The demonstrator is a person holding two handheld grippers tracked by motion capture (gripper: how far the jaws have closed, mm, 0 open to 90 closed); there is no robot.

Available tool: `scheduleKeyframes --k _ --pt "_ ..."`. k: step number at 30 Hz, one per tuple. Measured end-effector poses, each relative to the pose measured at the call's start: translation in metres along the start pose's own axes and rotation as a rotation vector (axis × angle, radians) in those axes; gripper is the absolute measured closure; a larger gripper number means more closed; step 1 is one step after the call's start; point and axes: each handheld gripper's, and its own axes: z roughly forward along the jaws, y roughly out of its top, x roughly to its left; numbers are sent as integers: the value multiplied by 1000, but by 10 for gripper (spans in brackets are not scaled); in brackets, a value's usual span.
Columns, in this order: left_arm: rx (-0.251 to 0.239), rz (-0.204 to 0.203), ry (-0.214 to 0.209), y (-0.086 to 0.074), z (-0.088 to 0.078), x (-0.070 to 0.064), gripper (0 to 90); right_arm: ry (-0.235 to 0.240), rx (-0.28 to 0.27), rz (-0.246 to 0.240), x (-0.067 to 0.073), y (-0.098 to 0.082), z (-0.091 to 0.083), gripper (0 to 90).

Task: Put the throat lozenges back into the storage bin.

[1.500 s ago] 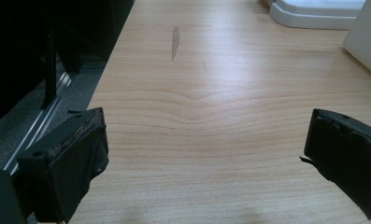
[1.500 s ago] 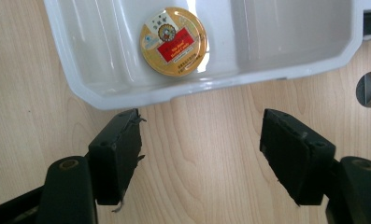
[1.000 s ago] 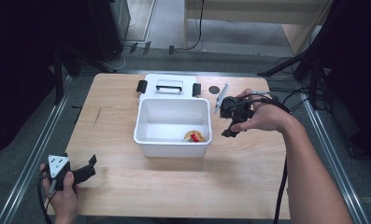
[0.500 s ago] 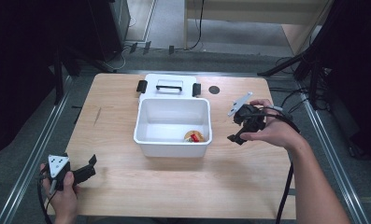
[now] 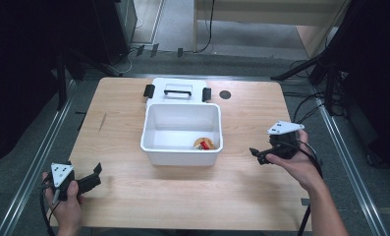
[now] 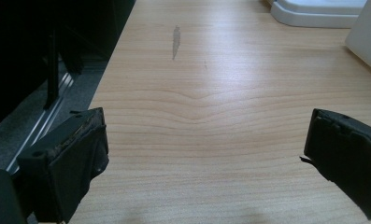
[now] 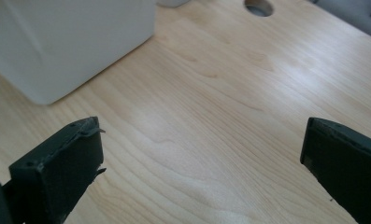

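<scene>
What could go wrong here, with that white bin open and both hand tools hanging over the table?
1. The lid lies flat right behind the white bin; reaching for it across the open bin could nudge the bin.
2. The small red and yellow item sits in the bin's near right corner, tight against the walls, so a grab there might slip.
3. The right tool, its jaws just opened with nothing between them, trails a cable that might snag at the table edge.
</scene>
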Motion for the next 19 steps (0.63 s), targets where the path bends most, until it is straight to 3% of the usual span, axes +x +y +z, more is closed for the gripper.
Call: scheduleKeyframes --k 7,15,19 --pt "0 0 0 0 0 0 2 -152 -177 172 0 -38 -12 0" --pt "0 5 -1 0 0 0 2 -313 -238 262 15 -89 -14 0" --pt "2 6 -3 0 1 0 1 -341 -257 312 15 -104 -16 0"
